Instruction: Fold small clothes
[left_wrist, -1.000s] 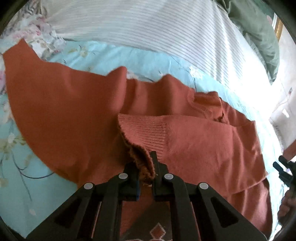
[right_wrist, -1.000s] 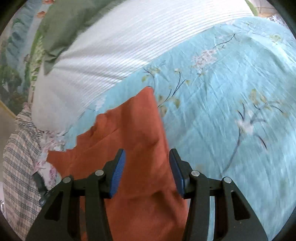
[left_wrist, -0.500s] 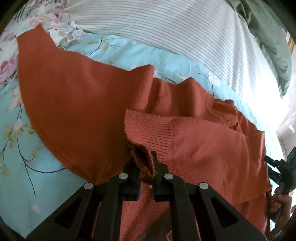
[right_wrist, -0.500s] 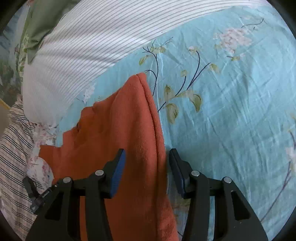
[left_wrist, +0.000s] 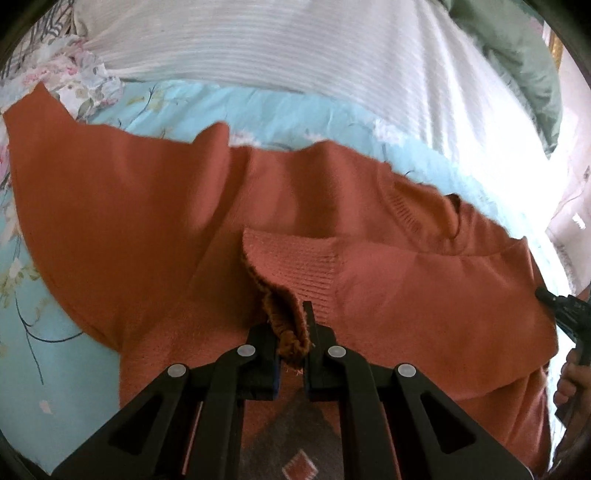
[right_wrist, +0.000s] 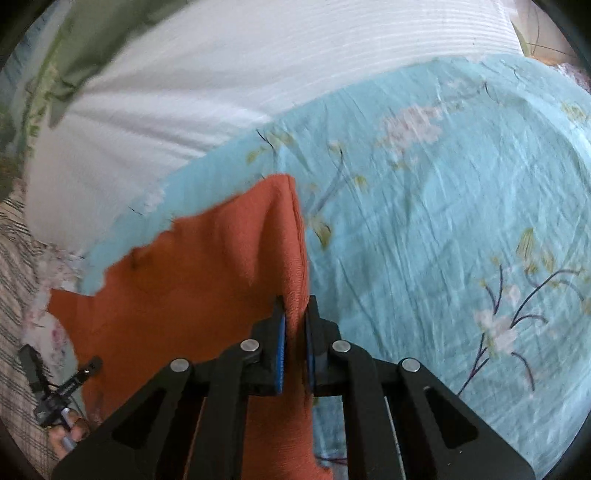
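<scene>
A rust-orange knit sweater (left_wrist: 147, 221) lies spread on a light blue floral bedsheet (left_wrist: 44, 332). My left gripper (left_wrist: 291, 332) is shut on the ribbed cuff (left_wrist: 295, 273) of a sleeve folded over the sweater's body. In the right wrist view the same sweater (right_wrist: 207, 266) shows with its right edge raised. My right gripper (right_wrist: 294, 325) is shut on that folded edge of the sweater. The right gripper also shows at the far right of the left wrist view (left_wrist: 565, 314).
A white striped pillow (left_wrist: 295, 48) and a green cloth (left_wrist: 517, 55) lie beyond the sweater. The floral bedsheet (right_wrist: 443, 221) stretches to the right of the sweater. A plaid cloth (right_wrist: 18, 295) lies at the far left.
My right gripper has closed on the sweater's right edge; it was open around it before. The left gripper keeps hold of the cuff and has shifted slightly.
</scene>
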